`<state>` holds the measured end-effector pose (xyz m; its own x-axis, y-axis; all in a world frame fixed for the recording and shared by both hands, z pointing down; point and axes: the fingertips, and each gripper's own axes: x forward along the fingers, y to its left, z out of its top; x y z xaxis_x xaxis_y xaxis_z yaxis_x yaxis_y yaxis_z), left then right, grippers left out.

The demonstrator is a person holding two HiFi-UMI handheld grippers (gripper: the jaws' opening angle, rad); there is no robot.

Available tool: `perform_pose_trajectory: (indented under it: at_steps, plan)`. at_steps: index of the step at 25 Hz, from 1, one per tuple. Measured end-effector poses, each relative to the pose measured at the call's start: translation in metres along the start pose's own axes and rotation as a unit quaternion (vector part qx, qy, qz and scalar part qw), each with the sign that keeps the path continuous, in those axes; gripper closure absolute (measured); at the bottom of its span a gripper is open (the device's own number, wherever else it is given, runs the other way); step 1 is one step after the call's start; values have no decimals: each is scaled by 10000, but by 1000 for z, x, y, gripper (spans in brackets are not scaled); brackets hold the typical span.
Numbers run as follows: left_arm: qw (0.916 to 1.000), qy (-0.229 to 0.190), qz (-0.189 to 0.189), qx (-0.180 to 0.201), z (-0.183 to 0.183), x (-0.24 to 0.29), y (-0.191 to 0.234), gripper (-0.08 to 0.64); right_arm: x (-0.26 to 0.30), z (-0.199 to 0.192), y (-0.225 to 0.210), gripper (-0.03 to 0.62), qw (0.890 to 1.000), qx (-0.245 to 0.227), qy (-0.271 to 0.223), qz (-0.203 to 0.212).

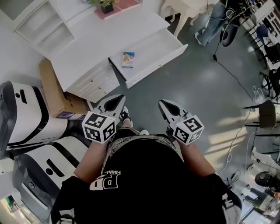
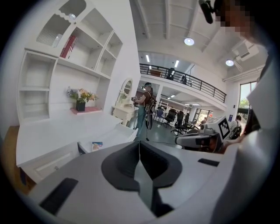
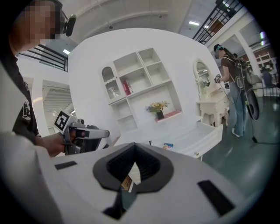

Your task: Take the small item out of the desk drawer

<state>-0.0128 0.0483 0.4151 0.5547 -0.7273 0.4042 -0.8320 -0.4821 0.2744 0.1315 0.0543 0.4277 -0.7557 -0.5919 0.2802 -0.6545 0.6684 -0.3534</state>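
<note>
The small item, a blue and yellow packet [image 1: 127, 59], lies flat in the open white desk drawer [image 1: 151, 54]. It also shows as the packet [image 2: 97, 145] in the left gripper view and the packet [image 3: 168, 146] in the right gripper view. Both grippers are held close to the person's body, well short of the drawer, above the grey floor. My left gripper [image 1: 114, 101] is shut and holds nothing. My right gripper [image 1: 168, 106] is also shut and empty. Each points toward the desk [image 1: 105, 39].
A cardboard box [image 1: 57, 94] leans beside the desk's closed drawers. White and black machines [image 1: 26, 113] stand at the left. A potted plant [image 1: 106, 6] sits on the desk. A person in jeans [image 1: 214, 19] stands behind. Cables [image 1: 236, 78] and a chair [image 1: 267, 114] are at right.
</note>
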Motion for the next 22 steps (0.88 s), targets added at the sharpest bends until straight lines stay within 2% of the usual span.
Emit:
perform_pose_trajectory:
  at_steps: [8, 17, 22]
  plan:
    - [9995, 161, 31, -255, 11, 28, 54, 543, 58, 14, -14, 583, 9996, 3, 287, 68]
    - [9990, 367, 187, -193, 31, 69, 134, 543, 142, 40, -36, 583, 9982, -43, 598, 87]
    - [9990, 366, 64, -233, 48, 86, 170, 543, 184, 53, -47, 583, 9968, -201, 774, -17]
